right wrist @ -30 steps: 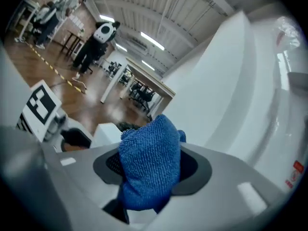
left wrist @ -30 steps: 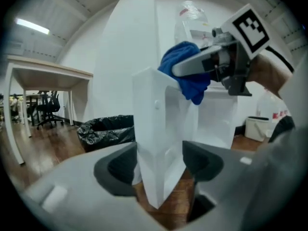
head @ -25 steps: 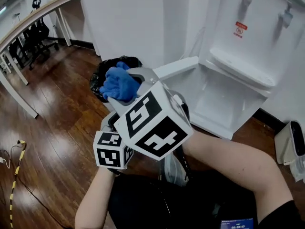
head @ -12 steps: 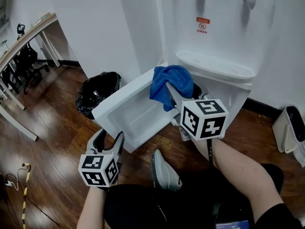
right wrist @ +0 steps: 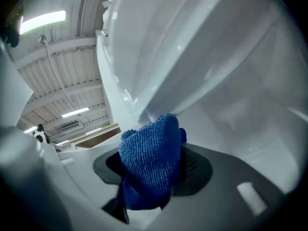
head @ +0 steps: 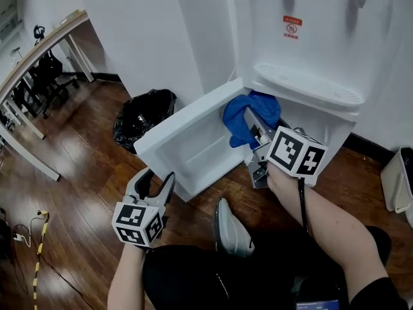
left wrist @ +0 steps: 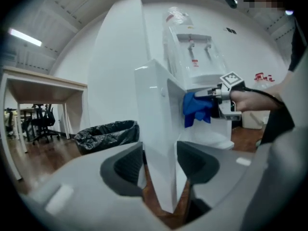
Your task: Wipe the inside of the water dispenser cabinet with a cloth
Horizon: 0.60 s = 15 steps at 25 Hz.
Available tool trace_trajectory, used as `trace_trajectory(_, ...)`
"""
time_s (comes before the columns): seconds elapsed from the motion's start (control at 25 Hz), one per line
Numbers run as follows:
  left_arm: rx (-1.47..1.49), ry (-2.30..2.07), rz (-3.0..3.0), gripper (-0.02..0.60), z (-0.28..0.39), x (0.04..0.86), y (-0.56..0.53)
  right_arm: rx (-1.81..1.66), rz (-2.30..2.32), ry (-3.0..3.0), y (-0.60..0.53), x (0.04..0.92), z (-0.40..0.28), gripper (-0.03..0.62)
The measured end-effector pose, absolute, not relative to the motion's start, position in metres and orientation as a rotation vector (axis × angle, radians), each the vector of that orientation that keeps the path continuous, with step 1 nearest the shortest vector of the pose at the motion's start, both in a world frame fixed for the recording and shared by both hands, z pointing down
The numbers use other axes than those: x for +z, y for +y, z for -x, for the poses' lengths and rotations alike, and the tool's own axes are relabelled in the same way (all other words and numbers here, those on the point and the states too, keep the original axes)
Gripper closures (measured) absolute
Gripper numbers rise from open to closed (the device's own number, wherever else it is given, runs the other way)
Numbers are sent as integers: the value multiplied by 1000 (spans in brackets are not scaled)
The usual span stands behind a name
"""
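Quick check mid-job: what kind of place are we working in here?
Most likely an office or workplace break corner: a floor-standing water dispenser against a white wall, a long desk with black office chairs, and a bin lined with a black bag on the wood floor.

Bright, even light from ceiling tubes (right wrist: 42, 22); glare on the wood floor (head: 77, 166); gripper views fisheye with dark corners, left gripper (left wrist: 160, 163) blurry.
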<state>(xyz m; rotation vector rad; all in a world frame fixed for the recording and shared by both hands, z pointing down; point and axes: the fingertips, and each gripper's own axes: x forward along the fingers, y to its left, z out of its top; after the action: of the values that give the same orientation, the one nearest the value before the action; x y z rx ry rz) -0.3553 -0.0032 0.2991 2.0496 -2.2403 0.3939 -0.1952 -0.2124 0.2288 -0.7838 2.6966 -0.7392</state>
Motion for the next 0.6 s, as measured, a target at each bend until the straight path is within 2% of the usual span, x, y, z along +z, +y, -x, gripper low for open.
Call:
trace_trajectory(0.08,383,-2226,-2057,345,352,299,-6,-734,690,2735,-184,219,218,372)
trace_trajectory(0.44,371,-2221,-2065,347,350,299,-4,-829,188,2878,-44,202,292,372)
trace_trajectory(0.6,397,-2224,-2064,347,348,300,-3,-634,28,3042,2,213,310,372)
